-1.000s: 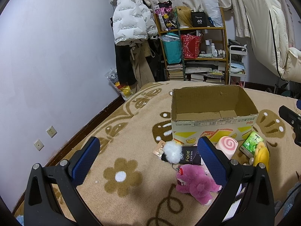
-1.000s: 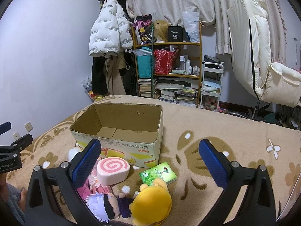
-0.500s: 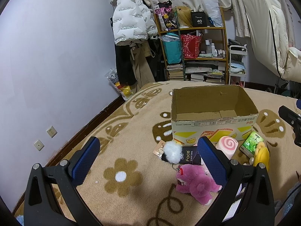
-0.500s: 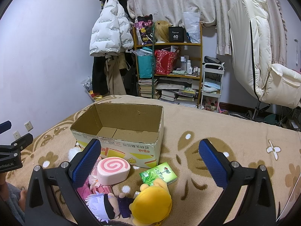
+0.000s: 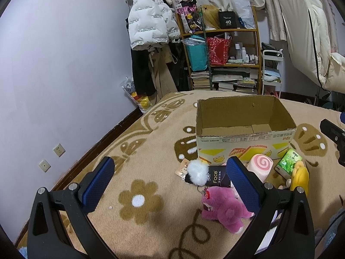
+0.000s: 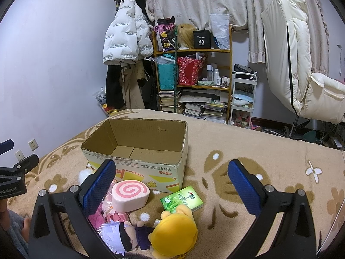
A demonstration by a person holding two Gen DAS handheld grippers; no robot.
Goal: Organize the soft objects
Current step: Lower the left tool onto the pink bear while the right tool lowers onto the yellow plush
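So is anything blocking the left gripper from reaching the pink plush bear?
Nothing visible does. The left gripper is open and empty, and the pink plush bear lies on bare blanket near its right finger; the white pompom and black packet lie beyond it.

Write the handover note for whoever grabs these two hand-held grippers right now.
Left hand-held gripper: open, empty, above the blanket near the pink plush bear.
Right hand-held gripper: open, empty, above the toy pile.
Cardboard box: open-topped on the blanket, nothing visible inside.
In front of the box, all on the blanket: white pompom, black Face pack, pink swirl roll, green tissue pack, yellow plush, white-haired doll.
Done: nothing boxed yet.
Left: probably move every soft item into the box, nearest first.
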